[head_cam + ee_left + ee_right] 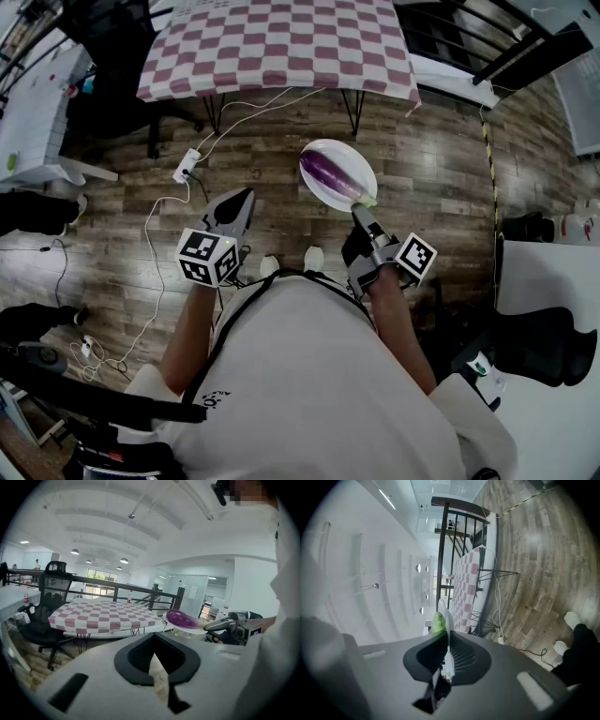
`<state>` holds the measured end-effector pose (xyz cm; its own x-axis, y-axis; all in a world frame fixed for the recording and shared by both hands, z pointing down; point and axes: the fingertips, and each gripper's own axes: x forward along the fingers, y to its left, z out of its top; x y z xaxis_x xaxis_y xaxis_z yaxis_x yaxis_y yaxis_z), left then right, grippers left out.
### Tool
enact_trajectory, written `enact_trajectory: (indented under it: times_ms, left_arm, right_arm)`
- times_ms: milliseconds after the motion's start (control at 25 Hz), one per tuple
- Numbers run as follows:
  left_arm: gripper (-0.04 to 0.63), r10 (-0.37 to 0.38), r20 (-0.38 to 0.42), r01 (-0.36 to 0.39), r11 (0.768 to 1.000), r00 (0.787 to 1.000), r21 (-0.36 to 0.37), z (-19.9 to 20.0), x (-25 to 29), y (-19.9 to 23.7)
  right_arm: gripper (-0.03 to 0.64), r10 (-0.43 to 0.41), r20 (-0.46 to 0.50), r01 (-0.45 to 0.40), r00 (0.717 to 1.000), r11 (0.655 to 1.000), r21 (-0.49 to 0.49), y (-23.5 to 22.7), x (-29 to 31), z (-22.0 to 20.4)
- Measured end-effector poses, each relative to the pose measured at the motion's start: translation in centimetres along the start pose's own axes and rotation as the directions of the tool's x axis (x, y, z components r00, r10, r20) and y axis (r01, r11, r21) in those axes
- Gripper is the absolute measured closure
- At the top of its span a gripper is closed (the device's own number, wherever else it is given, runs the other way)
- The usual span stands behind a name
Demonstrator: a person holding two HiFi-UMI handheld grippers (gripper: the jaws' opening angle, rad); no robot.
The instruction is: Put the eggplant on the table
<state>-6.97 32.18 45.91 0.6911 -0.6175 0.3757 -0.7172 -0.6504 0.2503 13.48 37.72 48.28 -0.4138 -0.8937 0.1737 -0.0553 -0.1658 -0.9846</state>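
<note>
Right gripper (pixel 359 212) jaws clamped on near rim of white plate (pixel 351 157), plate seen edge-on between them in right gripper view. Eggplant (pixel 328 172) lies on plate just beyond jaw tips, not itself between the jaws, green stem end (pixel 437 622) nearest the tips. Plate held in air over wooden floor (pixel 441 159), short of checkered table (pixel 281 42). Left gripper (pixel 242 200) apart to the left, jaws drawn together, nothing between them; eggplant off to its right.
</note>
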Motion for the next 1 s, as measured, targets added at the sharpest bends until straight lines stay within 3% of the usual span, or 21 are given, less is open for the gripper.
enact_trajectory:
  times_ms: [1000]
  left_arm:
    - [0.592,-0.003,-0.01,0.003,1.0,1.0,0.01,0.3,0.2,1.1]
  right_arm:
    - [0.592,0.009,-0.024,-0.009,1.0,1.0,0.018,0.3,1.4,-1.1]
